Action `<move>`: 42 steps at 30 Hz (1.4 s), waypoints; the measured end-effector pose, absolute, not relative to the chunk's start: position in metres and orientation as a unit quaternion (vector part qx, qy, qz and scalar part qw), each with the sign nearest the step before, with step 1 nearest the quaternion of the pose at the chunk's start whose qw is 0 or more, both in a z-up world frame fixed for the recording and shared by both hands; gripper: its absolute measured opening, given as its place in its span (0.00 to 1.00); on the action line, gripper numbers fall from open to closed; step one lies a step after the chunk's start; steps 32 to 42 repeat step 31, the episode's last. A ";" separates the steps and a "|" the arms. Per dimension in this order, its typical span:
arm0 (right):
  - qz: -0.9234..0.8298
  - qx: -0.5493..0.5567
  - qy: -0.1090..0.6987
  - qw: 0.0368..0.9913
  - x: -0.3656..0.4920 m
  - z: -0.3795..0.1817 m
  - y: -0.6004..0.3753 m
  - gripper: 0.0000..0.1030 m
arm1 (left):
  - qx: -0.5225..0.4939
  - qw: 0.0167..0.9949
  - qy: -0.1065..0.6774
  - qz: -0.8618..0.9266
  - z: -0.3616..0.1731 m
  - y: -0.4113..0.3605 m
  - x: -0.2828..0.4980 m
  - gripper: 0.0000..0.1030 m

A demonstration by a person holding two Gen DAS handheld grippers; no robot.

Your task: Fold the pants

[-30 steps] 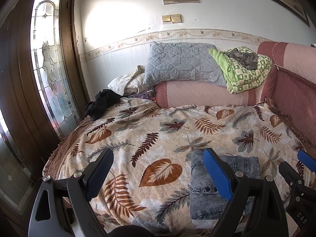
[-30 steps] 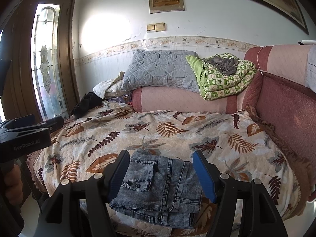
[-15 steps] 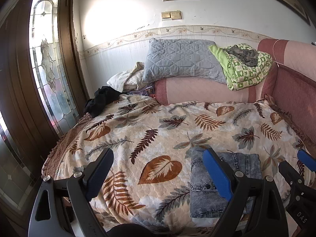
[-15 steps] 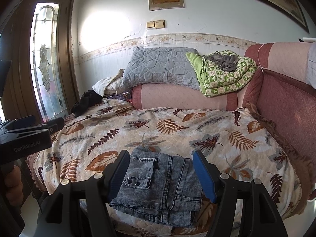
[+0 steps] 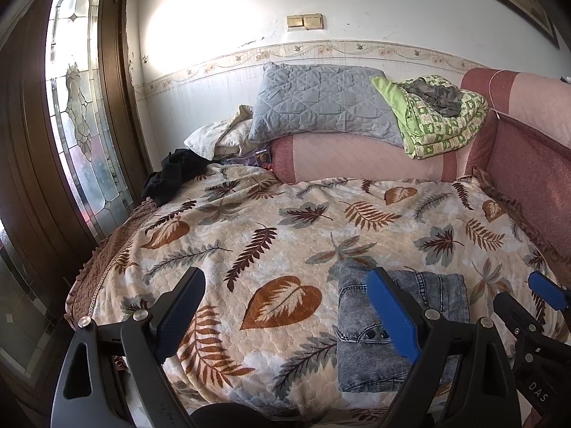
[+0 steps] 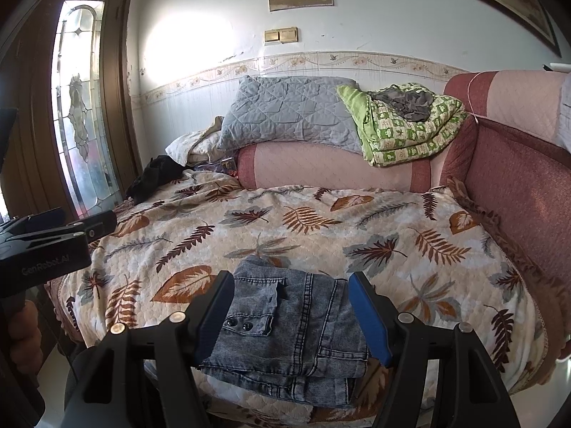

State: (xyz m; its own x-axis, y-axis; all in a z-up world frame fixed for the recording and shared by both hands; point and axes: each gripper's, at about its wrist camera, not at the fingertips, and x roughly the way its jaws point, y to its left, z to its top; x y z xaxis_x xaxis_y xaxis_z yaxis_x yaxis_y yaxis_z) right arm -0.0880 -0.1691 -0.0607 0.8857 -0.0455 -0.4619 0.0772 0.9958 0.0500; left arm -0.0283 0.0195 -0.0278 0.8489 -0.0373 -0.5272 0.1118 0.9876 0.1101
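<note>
The grey denim pants (image 6: pixel 289 328) lie folded into a compact stack near the front edge of the leaf-patterned bedspread (image 6: pixel 321 235). They also show in the left wrist view (image 5: pixel 378 360) at the lower right. My right gripper (image 6: pixel 291 312) is open and empty, held above and just short of the stack. My left gripper (image 5: pixel 285 312) is open and empty, over the bedspread (image 5: pixel 285 235) to the left of the pants. The right gripper also shows in the left wrist view (image 5: pixel 528 306), and the left one in the right wrist view (image 6: pixel 64 232).
A grey pillow (image 5: pixel 321 103) and a green blanket (image 5: pixel 439 121) rest on a pink bolster (image 5: pixel 357 157) at the back. Dark clothing (image 5: pixel 171 174) lies at the far left corner. A padded red side panel (image 6: pixel 517 192) runs along the right. A glazed door (image 5: pixel 78 114) stands at left.
Both cameras have tilted slightly, so the bed sits lower in view. The folded pants have not moved and both grippers stay open.
</note>
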 end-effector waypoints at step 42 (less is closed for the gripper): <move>0.034 0.042 0.245 0.968 -0.028 -0.072 -0.143 0.68 | 0.063 0.955 0.288 -0.027 -0.035 0.039 -0.001 0.90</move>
